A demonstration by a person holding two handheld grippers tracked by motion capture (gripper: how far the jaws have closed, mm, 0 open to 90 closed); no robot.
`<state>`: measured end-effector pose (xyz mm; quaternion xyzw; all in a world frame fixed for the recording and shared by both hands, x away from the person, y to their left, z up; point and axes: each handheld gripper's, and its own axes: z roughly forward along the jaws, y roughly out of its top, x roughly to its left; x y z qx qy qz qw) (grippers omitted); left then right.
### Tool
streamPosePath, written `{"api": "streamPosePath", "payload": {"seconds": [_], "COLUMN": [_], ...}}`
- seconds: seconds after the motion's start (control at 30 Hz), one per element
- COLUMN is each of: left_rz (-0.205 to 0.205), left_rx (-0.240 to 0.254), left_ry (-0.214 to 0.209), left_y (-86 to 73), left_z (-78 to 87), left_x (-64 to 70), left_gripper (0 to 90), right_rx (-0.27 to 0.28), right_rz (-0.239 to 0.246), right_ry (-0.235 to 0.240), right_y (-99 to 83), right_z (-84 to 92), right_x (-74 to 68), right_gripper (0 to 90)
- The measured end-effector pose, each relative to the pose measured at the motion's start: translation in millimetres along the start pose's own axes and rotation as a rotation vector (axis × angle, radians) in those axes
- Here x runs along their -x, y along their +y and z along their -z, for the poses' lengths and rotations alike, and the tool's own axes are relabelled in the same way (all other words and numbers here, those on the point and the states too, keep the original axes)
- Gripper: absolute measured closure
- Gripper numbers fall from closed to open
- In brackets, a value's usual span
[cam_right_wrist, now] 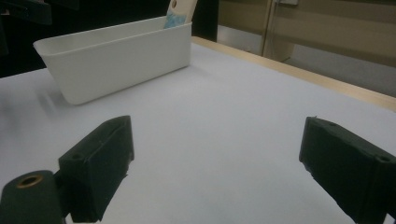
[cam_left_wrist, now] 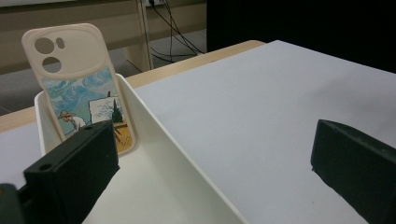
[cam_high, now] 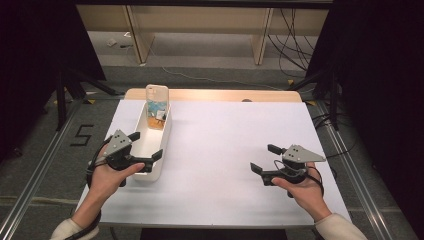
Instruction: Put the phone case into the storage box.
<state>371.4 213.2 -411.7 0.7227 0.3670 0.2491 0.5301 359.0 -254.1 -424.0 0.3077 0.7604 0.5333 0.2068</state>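
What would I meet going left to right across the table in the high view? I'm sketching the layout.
Left gripper, jaws open over the near end of the white bin → phone case leaning upright at the bin's far end → bare white tabletop → right gripper, jaws open, holding nothing.

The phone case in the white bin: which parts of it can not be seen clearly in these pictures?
- Left gripper view: the phone case has its lower left corner behind the left gripper's near jaw.
- Right gripper view: the white bin's wall hides all but its top, which the frame edge cuts.
- High view: its painted picture is too small.
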Motion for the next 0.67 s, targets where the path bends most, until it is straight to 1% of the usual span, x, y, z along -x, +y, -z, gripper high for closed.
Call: {"api": "streamPosePath", "payload": {"seconds": [0.67], "left_rz": [0.003], "left_rx": [-0.005], "left_ry": [-0.005], "left_y": [-3.7], "left_z": [-1.4], "left_x": [1.9], "left_gripper": [0.1], "right_rx": [0.007], "right_rz": [-0.006], "right_ry": [0.0], "right_y": [-0.2], "right_z": [0.2], "right_x": [1.7], "right_gripper": [10.9]}}
